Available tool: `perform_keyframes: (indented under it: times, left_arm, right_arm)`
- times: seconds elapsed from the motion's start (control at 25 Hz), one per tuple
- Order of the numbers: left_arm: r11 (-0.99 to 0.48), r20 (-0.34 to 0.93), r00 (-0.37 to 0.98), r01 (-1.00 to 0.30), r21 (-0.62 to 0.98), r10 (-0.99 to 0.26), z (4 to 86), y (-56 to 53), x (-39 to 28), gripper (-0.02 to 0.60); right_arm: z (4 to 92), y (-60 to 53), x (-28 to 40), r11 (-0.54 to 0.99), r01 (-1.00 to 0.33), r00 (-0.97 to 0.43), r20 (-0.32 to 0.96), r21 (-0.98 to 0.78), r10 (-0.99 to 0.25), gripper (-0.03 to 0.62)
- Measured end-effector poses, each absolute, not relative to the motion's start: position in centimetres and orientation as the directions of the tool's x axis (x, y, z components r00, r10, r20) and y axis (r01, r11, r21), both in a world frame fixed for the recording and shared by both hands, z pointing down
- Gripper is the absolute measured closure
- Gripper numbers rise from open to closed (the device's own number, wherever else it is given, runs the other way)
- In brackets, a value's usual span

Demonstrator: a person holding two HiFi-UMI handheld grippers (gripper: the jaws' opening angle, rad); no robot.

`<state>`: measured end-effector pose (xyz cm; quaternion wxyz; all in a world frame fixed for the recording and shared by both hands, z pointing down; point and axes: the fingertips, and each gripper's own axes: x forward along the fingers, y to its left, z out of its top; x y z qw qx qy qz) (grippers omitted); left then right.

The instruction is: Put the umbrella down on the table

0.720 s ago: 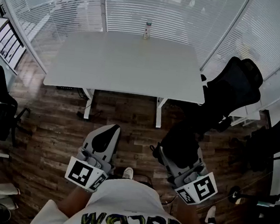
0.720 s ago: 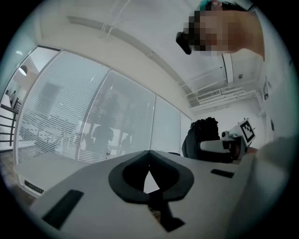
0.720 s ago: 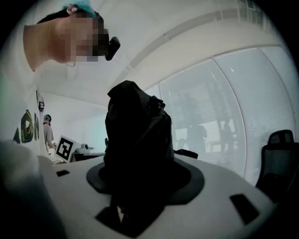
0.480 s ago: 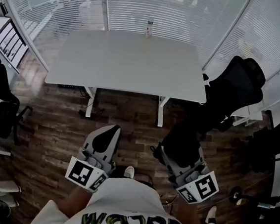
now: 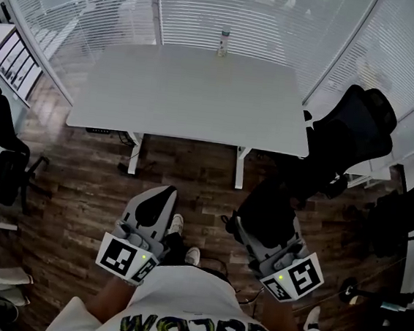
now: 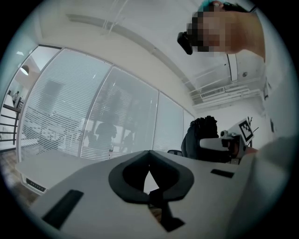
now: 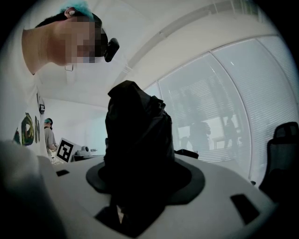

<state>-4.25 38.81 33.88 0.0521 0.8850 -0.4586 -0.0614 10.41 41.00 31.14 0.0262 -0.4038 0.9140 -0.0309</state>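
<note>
Facing the table (image 5: 189, 93) in the head view, the left gripper (image 5: 164, 193) and right gripper (image 5: 257, 231) hovered short of it; the left gripper view showed jaws pressed together, empty, the right gripper view jaws pinching the black umbrella (image 7: 135, 140).

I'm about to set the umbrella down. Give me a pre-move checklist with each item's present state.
1. Folded black fabric umbrella held by the right gripper: ok, jaws closed on it.
2. Left gripper free: ok, jaws together, nothing between them.
3. White rectangular table has bare room: ok.
4. Small bottle out of the way: ok, it stands at the far edge.
5. Black office chair off the path: ok, beside the table's right end.
6. Grippers over the table: not ok, both are over the wood floor.
</note>
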Motion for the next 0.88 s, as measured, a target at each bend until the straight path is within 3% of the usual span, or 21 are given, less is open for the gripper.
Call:
perform_keyframes:
  times: [0.88]
  left_arm:
    - [-0.6,-0.098,0.593,-0.783,0.162,-0.799,32.9,22.4,-14.9,0.571]
  right_arm:
    - [30.4,24.7,-1.4,0.681,-0.73,-0.682,0.0,-0.049,-0.731,0.342]
